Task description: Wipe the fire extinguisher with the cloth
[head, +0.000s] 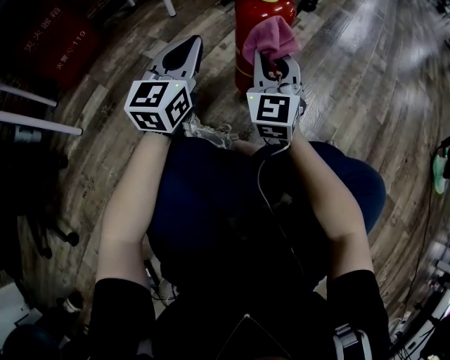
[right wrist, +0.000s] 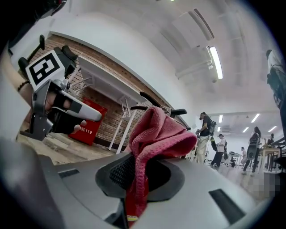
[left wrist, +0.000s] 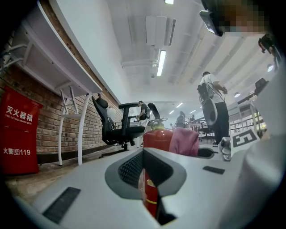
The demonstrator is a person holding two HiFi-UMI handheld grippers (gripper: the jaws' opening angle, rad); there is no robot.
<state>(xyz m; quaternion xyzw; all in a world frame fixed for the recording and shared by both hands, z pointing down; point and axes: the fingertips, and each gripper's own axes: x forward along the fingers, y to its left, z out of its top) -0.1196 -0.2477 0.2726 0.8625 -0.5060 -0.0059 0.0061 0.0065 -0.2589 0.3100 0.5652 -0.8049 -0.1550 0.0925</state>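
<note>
A red metal fire extinguisher [head: 267, 8] stands on the wooden floor [head: 365, 84]. Just in front of it, the right claw [head: 275, 67] pinches a bunched pink woven cloth [head: 271, 39], apparently ready for wiping. To its left, the left claw [head: 190, 46] is pressed together and empty.

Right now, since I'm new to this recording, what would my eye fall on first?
A pink cloth pinched in the jaws of the right gripper, held up at the red fire extinguisher that stands on the wooden floor at the top of the head view. Beside it the left gripper has its jaws together, empty. A red fire extinguisher box stands far left.
</note>
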